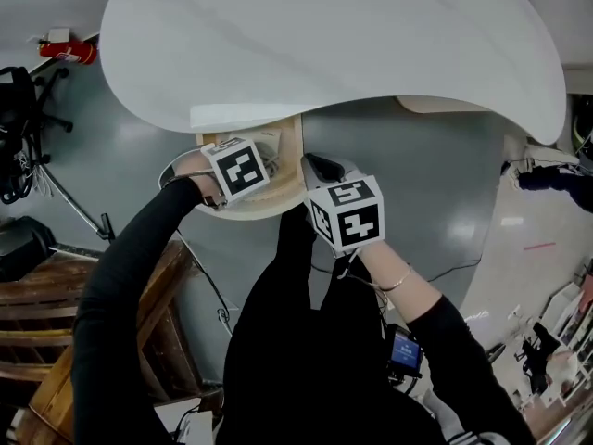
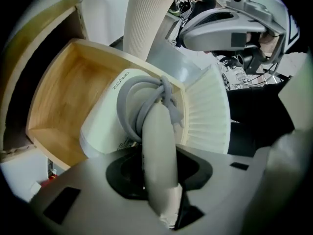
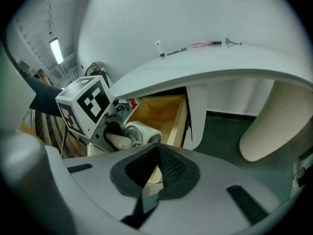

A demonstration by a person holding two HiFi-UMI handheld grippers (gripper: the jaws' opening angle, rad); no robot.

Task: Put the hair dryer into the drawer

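Drawer (image 1: pixel 271 208) stands open under the counter (image 1: pixel 324 35) edge. Hair dryer (image 2: pixel 157 141) in left claw (image 1: pixel 243 170), over drawer's front end. Right claw (image 1: pixel 324 170) just right of drawer, beside left claw.

Lab space: fire extinguisher (image 1: pixel 69 52), grey floor (image 1: pixel 408 156)

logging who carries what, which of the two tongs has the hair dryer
The left tongs: they are clamped on the handle of the white hair dryer, at the open wooden drawer. The right tongs have nothing between them.
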